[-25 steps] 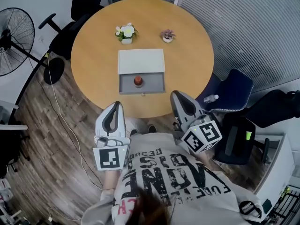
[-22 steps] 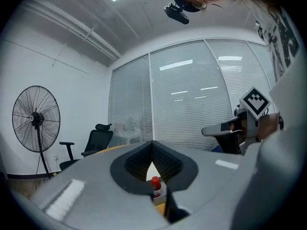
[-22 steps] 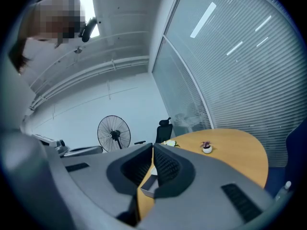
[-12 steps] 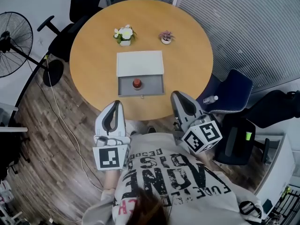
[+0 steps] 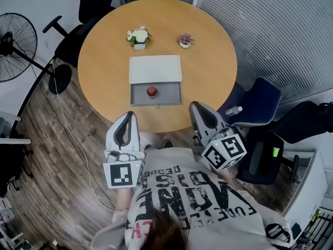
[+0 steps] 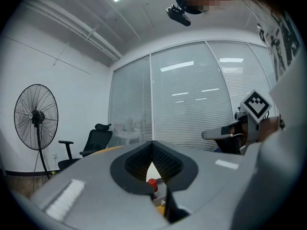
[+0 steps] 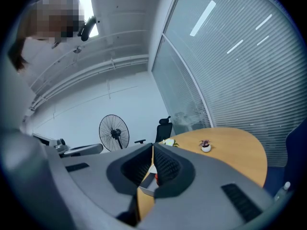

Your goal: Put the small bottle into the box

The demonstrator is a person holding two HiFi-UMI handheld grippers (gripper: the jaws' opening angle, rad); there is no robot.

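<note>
A white box (image 5: pixel 155 69) lies in the middle of the round wooden table (image 5: pixel 104 61), with its grey drawer (image 5: pixel 171 94) pulled out toward me. The small bottle (image 5: pixel 152 91), red-capped, stands upright inside that drawer. Both grippers hang off the table's near edge, close to my body. My left gripper (image 5: pixel 128 116) is shut and holds nothing; its camera catches the bottle's red cap (image 6: pixel 152 181) through the gap below its closed jaws. My right gripper (image 5: pixel 195 105) is shut too, jaws touching (image 7: pixel 153 150), empty.
Two small flower pots (image 5: pixel 139 37) (image 5: pixel 185 39) stand at the table's far side. A standing fan (image 5: pixel 15 46) and a black chair (image 5: pixel 78 35) are to the left. At the right, a blue chair (image 5: pixel 260 100) carries a clear bottle (image 5: pixel 234 109).
</note>
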